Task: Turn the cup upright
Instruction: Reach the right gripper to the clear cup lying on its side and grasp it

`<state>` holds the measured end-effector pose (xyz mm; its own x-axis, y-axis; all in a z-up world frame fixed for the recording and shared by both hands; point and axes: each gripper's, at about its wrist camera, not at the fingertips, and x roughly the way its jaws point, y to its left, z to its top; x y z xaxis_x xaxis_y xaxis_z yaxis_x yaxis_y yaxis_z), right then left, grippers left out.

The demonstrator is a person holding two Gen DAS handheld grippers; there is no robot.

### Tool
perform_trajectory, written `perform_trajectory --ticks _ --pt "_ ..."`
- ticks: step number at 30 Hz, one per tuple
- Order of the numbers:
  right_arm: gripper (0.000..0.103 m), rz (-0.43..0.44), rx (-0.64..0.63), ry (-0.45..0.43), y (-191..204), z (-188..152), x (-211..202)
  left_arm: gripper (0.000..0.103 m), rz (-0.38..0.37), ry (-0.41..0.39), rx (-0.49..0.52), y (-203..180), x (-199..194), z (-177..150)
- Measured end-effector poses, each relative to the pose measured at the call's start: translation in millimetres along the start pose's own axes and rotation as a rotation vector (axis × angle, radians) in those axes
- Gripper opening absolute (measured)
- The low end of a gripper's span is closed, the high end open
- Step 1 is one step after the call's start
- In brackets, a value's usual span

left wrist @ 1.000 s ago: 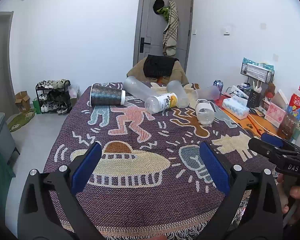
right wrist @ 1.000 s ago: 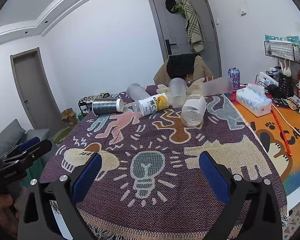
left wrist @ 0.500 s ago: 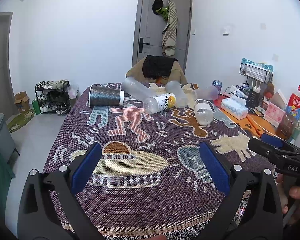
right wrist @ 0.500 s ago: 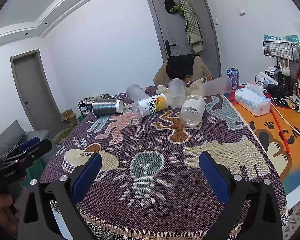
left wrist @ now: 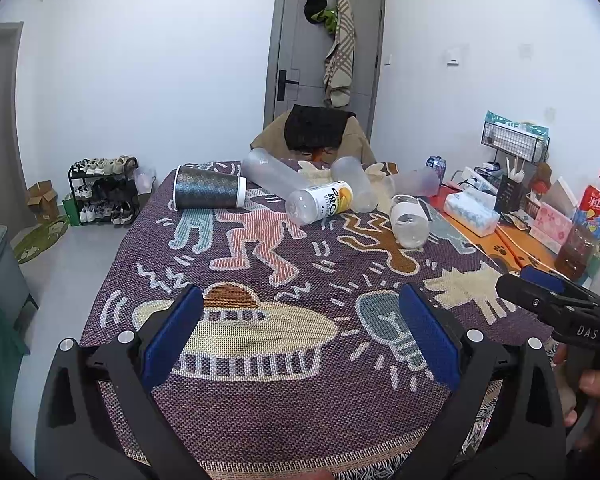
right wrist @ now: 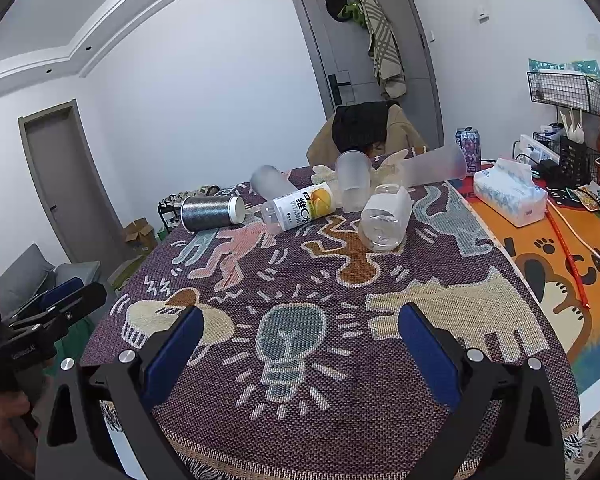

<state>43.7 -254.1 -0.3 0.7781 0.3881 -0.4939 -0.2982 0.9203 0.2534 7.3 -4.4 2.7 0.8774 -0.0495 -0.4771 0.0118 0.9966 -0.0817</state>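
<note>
Several cups and bottles lie on their sides at the far end of a patterned cloth point(left wrist: 284, 392). A dark glittery cup with a white rim point(left wrist: 210, 193) point(right wrist: 210, 213) lies far left. A frosted cup point(left wrist: 274, 176) point(right wrist: 272, 184), a yellow-labelled bottle point(left wrist: 320, 203) point(right wrist: 300, 206), another frosted cup point(left wrist: 356, 190) point(right wrist: 353, 186), a clear jar point(left wrist: 408, 222) point(right wrist: 384, 222) and a long frosted cup point(right wrist: 434, 168) lie beside it. My left gripper point(left wrist: 300, 340) and my right gripper point(right wrist: 298, 350) are open and empty over the near edge, far from the cups.
A tissue box point(right wrist: 510, 198), a drink can point(right wrist: 469, 150), a wire rack point(right wrist: 568, 88) and small items stand on the orange mat point(right wrist: 548, 264) to the right. A chair with a dark garment point(left wrist: 316, 128) stands behind the table. A shoe rack point(left wrist: 100, 196) stands on the floor left.
Both views have shifted slightly; the cups sit a little farther off and lower in frame. Nothing on the table has moved. Both grippers remain open.
</note>
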Motion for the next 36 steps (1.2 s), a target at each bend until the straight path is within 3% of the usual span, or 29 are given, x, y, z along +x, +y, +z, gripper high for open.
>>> perform_trajectory --ticks 24,36 --pt "0.095 0.067 0.237 0.154 -77.9 65.2 113.3 0.097 0.031 0.063 -0.052 12.3 77.9 23.6" --pt "0.095 0.023 0.391 0.262 -124.8 91.6 200.5 0.097 0.054 0.102 -0.093 31.1 110.5 23.2"
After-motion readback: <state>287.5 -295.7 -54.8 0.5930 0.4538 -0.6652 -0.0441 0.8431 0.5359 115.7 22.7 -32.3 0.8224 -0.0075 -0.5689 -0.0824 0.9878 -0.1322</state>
